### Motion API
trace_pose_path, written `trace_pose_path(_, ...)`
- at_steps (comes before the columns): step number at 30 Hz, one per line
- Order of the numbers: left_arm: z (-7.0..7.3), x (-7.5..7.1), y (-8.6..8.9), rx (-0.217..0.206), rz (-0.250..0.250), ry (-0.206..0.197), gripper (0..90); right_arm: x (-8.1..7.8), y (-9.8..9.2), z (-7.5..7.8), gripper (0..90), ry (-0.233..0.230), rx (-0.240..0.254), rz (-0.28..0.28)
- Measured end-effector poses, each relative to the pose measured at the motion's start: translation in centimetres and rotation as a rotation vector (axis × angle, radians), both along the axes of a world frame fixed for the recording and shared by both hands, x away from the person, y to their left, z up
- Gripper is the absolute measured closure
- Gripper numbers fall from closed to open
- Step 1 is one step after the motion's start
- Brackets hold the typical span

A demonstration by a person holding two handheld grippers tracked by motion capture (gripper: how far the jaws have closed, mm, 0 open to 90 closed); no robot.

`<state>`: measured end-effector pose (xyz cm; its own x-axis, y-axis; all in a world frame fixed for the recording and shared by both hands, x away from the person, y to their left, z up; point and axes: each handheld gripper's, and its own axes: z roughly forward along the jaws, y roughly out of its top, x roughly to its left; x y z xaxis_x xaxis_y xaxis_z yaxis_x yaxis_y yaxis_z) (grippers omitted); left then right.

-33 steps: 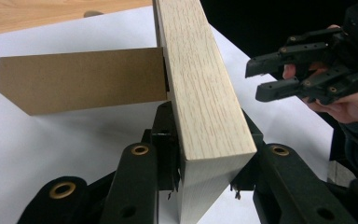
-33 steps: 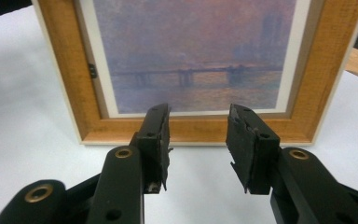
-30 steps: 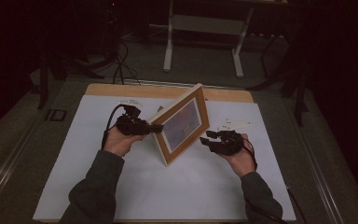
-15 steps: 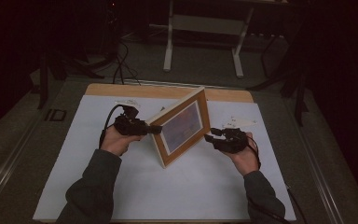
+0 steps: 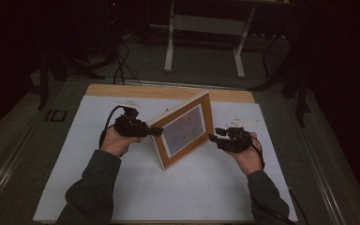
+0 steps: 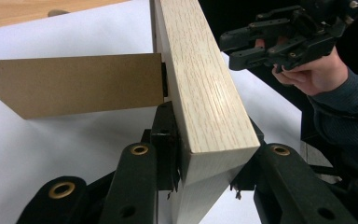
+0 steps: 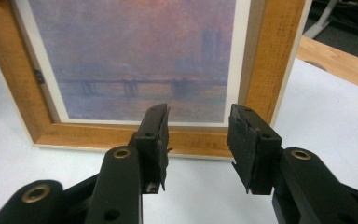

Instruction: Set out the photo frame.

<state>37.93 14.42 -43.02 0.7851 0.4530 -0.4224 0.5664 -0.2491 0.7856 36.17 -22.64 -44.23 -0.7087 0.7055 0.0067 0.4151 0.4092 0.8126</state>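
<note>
- Left gripper [image 6: 205, 163]: jaws clamped on the pale wooden edge of the picture frame [image 6: 200, 88], low centre of the left gripper view. Pads bear on front and back faces.
- Right gripper [image 7: 198, 144]: jaws apart, nothing between them, pointed at the frame's lower rail from just in front; not touching it. In the high view it sits right of centre [image 5: 215, 138].
- Picture frame [image 5: 183, 129]: stands on edge near the middle of the high view, on the white sheet [image 5: 122, 197], leaning, print side facing right.
- Brown easel stand [image 6: 77, 84] juts from the back, upper left of the left gripper view.
- Handling, judged: stiff wood moulding, moderate weight, smooth finish, so it could slip in a pinch grip. The glazed front is probably fragile; keep pads off the print [image 7: 135, 56].
- Best hold: the wooden rails, opposite sides, one gripper each. The stand looks like thin board, hinged; unfit for lifting.
</note>
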Motion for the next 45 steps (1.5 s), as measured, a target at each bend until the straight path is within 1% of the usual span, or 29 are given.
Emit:
trace_pose_path(8, 0.0, 0.0, 0.0, -0.005, -0.025, 0.004, 69.5, 0.3, -0.4, -0.2, 56.0, 0.011, 0.006, -0.025)
trace_pose_path(11, 0.0, -0.1, -0.1, 0.0, -0.033, 0.004, 69.5, 0.5, -0.4, 0.1, 54.9, 0.005, 0.006, -0.044)
trace_pose_path(16, 0.0, -0.1, -0.1, -0.004, -0.047, 0.003, 69.3, 0.7, -0.4, 0.3, 54.1, 0.0, 0.012, -0.06)
trace_pose_path(17, 0.0, -0.1, -0.2, -0.005, -0.059, -0.002, 69.3, 0.9, -0.5, 0.4, 53.9, -0.001, 0.014, -0.068)
trace_pose_path(20, 0.0, -0.2, -0.3, -0.006, -0.071, -0.003, 69.3, 1.0, -0.5, 0.5, 53.7, -0.002, 0.013, -0.075)
trace_pose_path(21, 0.0, -0.3, -0.4, -0.007, -0.084, -0.009, 69.3, 1.1, -0.5, 0.6, 52.9, -0.001, 0.016, -0.08)
trace_pose_path(26, 0.0, -0.4, -0.6, -0.006, -0.106, -0.019, 69.4, 1.2, -0.7, 0.8, 52.0, -0.004, 0.022, -0.093)
trace_pose_path(29, -0.1, -0.4, -0.8, -0.012, -0.123, -0.021, 69.3, 1.3, -1.0, 1.0, 51.9, -0.012, 0.034, -0.113)
trace_pose_path(33, -0.1, -0.4, -1.2, -0.014, -0.129, -0.029, 69.4, 1.5, -1.4, 1.3, 50.6, -0.017, 0.033, -0.132)
trace_pose_path(38, -0.2, -0.2, -1.5, -0.021, -0.128, -0.032, 69.5, 2.0, -2.0, 1.9, 49.1, -0.02, 0.05, -0.173)
trace_pose_path(45, -0.2, -0.1, -1.5, -0.02, -0.124, -0.047, 69.7, 3.0, -2.2, 2.3, 46.5, -0.014, 0.058, -0.182)
